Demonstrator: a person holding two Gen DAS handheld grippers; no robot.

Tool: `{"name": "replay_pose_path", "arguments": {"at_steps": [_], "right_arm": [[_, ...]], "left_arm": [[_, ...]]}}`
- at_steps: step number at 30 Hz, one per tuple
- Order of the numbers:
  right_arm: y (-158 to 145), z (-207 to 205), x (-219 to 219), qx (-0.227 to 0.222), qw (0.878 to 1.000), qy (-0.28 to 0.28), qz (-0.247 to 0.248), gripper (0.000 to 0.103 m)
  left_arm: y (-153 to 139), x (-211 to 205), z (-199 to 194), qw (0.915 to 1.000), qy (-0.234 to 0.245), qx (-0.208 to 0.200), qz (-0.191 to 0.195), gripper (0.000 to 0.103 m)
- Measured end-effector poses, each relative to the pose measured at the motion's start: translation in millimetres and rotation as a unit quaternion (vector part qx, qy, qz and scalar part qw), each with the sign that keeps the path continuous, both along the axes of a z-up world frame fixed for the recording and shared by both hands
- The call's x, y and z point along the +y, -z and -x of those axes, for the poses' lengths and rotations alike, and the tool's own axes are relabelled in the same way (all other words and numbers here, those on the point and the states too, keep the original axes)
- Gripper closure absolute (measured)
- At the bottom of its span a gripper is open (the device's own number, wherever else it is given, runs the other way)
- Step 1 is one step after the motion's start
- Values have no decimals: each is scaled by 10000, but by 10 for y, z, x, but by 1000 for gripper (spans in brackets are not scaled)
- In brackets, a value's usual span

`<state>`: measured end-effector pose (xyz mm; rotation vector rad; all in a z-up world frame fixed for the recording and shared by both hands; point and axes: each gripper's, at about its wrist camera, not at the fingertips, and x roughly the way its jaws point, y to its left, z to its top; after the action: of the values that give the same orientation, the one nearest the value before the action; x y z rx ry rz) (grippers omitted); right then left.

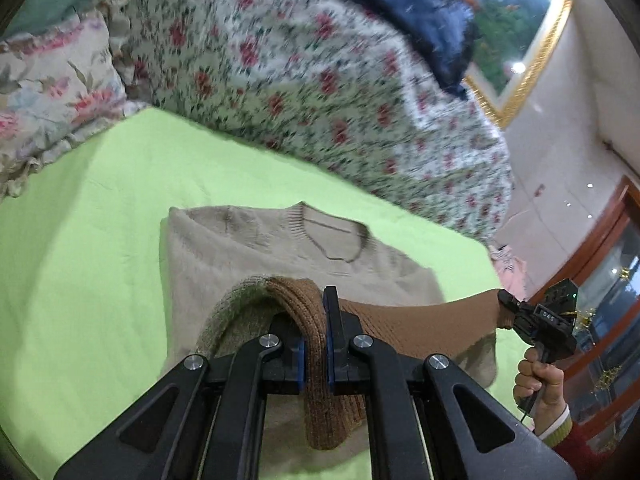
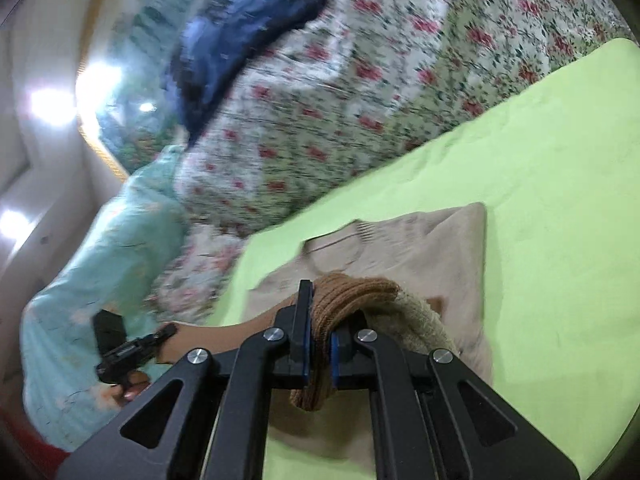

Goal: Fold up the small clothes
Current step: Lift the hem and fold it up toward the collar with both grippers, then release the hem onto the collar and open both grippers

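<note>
A small beige knit sweater (image 1: 256,256) lies on the green sheet (image 1: 100,208), collar away from me; its brown ribbed hem (image 1: 316,344) is lifted over the body. My left gripper (image 1: 314,320) is shut on one corner of the brown hem. My right gripper (image 2: 318,320) is shut on the other hem corner (image 2: 344,300), and the hem stretches taut between them. In the left wrist view the right gripper (image 1: 505,303) shows at the right edge, holding the brown hem. In the right wrist view the left gripper (image 2: 166,332) shows at the lower left. The sweater (image 2: 432,240) lies beneath.
A floral quilt (image 1: 304,80) is heaped along the far side of the sheet, with a dark blue garment (image 1: 424,12) on it. A floral pillow (image 1: 44,92) lies far left. A turquoise cloth (image 2: 104,248) hangs beside the bed. A gold-framed picture (image 1: 516,32) hangs on the wall.
</note>
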<state>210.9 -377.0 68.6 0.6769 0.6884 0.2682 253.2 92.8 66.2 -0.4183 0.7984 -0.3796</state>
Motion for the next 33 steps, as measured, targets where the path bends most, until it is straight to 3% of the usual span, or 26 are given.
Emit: {"name": "replay_pose_path", "arguments": {"at_steps": [5,12,17,19,21,23,24,26,29,32,33], "right_arm": [[379,-457,-115,432,9989,204,-12,95],[624,-832,-156,702,9970,286,165,95],[904,-1012,-112,1272,9904,298,461,93],[940,-983,-117,1410,9885,329,437,92],[825,-856,-119,1289,9893,472,494,83],[611,-668,-64,1014,9901,636,733,63],[506,-568,-2,828,9912,654,805,60],[379,-415,260,500,9958,262,725,57],[515,-427,741,668,9931,-809,517,56],[766,-555,1184,1149,9740,-1665,1024,56],[807,-598,1220,1232,9705,-1723,1152,56]], "left_arm": [[316,-43,-494,9993,-34,332,-188,97],[641,-15,-945,9976,-190,613,-272,97],[1035,-80,-1158,9933,-169,1079,-377,92],[1094,-90,-1112,9928,-78,1154,-320,86],[1043,-97,-965,9933,38,1146,-103,69],[935,-179,-714,9949,203,981,97,53],[891,-249,-604,9954,302,905,105,51],[849,-503,-376,9943,649,827,157,49],[933,-903,-218,9881,1172,977,186,48],[1035,-1112,-234,9850,1365,1027,-245,49],[1062,-1109,-287,9846,1330,1051,-431,53]]}}
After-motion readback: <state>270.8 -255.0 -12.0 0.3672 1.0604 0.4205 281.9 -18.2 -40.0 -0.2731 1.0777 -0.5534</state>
